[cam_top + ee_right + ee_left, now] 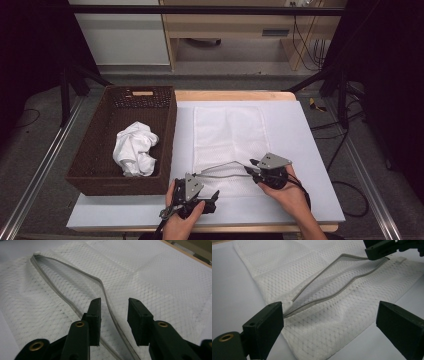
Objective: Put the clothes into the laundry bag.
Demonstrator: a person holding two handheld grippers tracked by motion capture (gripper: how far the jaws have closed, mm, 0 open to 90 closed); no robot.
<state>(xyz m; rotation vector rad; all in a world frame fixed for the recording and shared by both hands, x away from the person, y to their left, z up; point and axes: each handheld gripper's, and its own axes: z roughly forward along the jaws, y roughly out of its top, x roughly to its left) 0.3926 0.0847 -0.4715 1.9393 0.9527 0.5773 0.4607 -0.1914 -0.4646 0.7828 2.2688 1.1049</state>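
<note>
Claw jaws first: the right claw [113, 315] stands part-way apart, straddling the upper grey zipper edge [110, 307] of a white mesh laundry bag [227, 135]; whether the pads actually press on that edge cannot be told. The left claw [329, 325] is wide apart, holding nothing, poised over the bag's near end where the zipper opening [324, 287] narrows to a point. The bag lies flat on the white counter [310, 165], in front of the person, its mouth unzipped and gaping a little. By the look of it, the opening is done and the mouth is being lifted; filling the bag appears still to come. Just left of the bag, touching the counter's edge, sits a brown woven basket [165, 145] holding one crumpled white garment [134, 149]. The bag looks empty.
</note>
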